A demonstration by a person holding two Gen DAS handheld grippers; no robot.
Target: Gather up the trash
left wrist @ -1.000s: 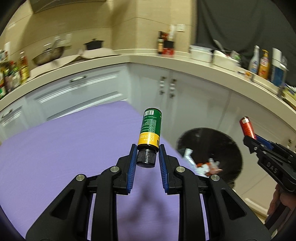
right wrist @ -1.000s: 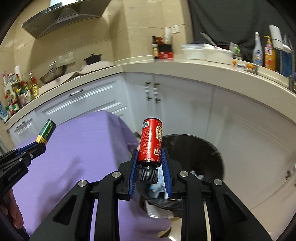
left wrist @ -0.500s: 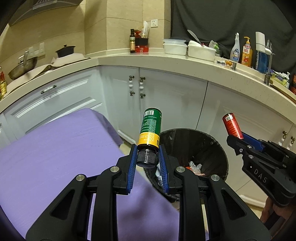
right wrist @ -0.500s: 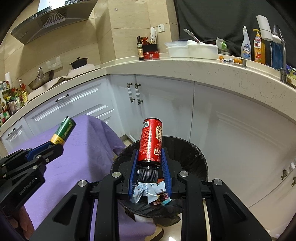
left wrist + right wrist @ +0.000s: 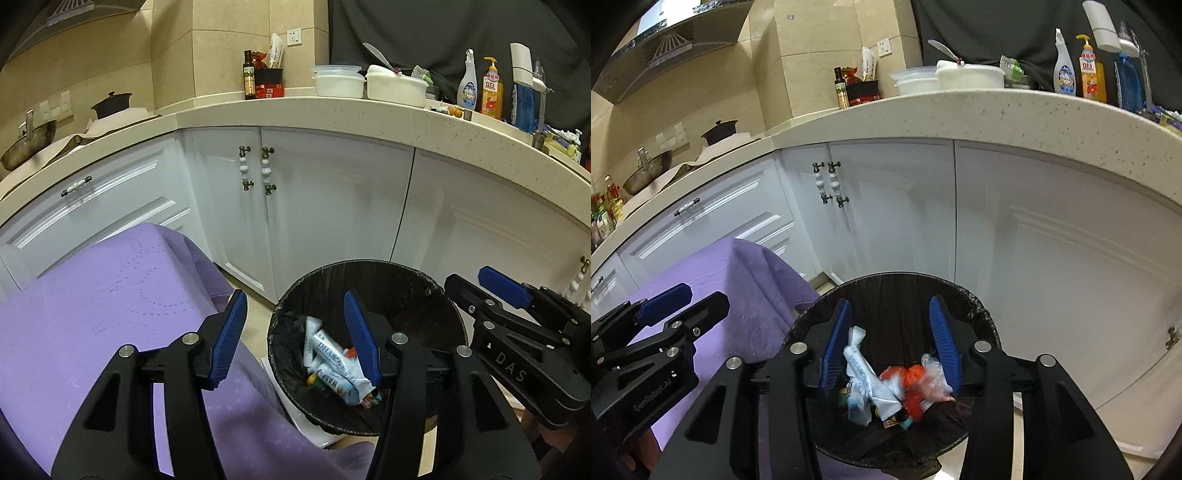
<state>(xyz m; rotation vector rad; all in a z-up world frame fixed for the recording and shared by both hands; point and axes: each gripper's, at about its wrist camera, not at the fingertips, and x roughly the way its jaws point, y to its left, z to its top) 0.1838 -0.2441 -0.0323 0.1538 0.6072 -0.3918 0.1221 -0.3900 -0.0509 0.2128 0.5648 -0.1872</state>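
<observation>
- I am at the drop step. My left gripper [image 5: 295,332] and right gripper [image 5: 888,339] both hang over the bin [image 5: 406,273].
- Both sets of jaws are opening. Nothing is between them, so I hold nothing.
- The trash [image 5: 886,384] lies in the bin, right below my right gripper and just under the right finger of my left one.
- I think the next move is to lift both grippers away and look for more trash on the purple cloth [image 5: 92,314], which lies to the left of my left gripper.
- I count two grippers, one bin and one cloth. The trash is a jumbled heap, so I cannot count it.
</observation>
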